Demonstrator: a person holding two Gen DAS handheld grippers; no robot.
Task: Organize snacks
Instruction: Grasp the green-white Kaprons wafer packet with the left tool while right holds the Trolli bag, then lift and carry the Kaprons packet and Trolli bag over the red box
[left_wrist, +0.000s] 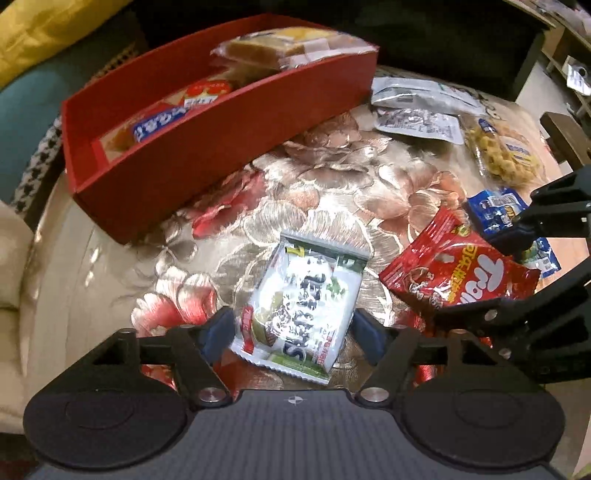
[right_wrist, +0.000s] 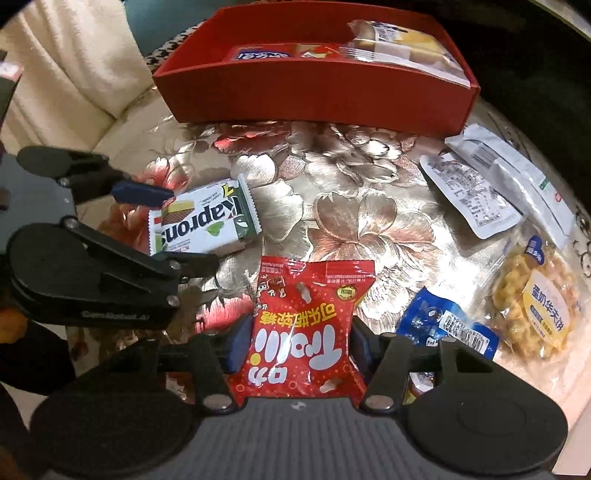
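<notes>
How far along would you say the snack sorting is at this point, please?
Partly done: several packets already sit in the red box. In hand: the right gripper pinches the red Trolli bag; the left gripper straddles the white Kaprons wafer pack. Left: grey pouches, blue packet, yellow puffs.

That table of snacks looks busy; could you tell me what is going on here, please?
A person is sorting snacks into the red box, a gripper in each hand. The right gripper is shut on the red Trolli bag. The left gripper is open around the white Kaprons wafer pack, which lies on the floral tablecloth. The box already holds some packets; a blue packet and others wait outside.
</notes>
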